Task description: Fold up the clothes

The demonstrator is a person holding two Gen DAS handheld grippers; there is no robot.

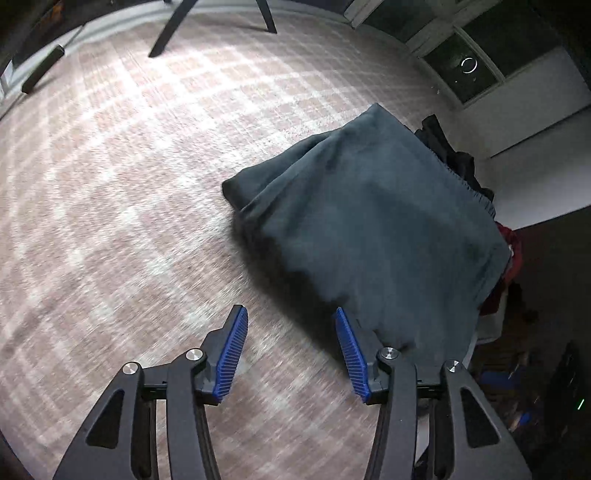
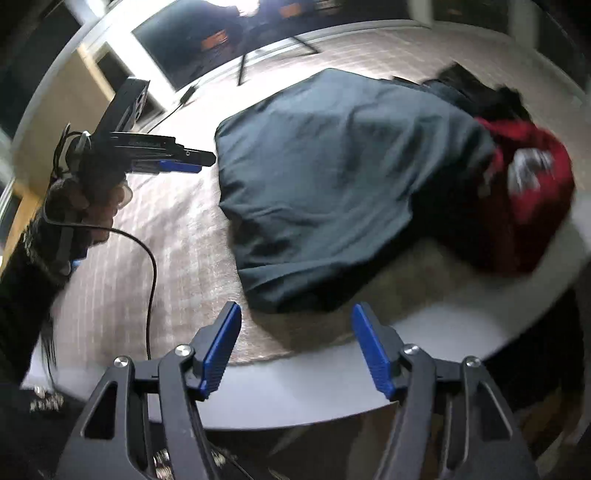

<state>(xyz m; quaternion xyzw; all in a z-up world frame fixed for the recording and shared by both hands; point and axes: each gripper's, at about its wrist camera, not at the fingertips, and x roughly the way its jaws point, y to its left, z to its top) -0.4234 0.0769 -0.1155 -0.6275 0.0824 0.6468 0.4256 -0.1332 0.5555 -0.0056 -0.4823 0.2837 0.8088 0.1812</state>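
Note:
A folded dark grey-blue garment [image 1: 373, 218] lies on the pink checked bedcover [image 1: 129, 177], to the right in the left wrist view. My left gripper [image 1: 291, 317] hangs open just in front of its near edge, nothing between the blue pads. In the right wrist view the same grey-blue garment [image 2: 332, 184] lies in the middle. My right gripper [image 2: 295, 314] is open above the bed's near edge, just short of the cloth, with empty jaws. The left gripper [image 2: 184, 164], held by a person's hand, shows at the left of that view.
A red garment [image 2: 532, 192] and dark clothes [image 2: 476, 92] are piled to the right of the grey one. Black stand legs [image 1: 173, 29] rest at the far side of the bed. A black cable [image 2: 151, 280] hangs from the left hand. The bed's white edge [image 2: 461, 325] runs near the right gripper.

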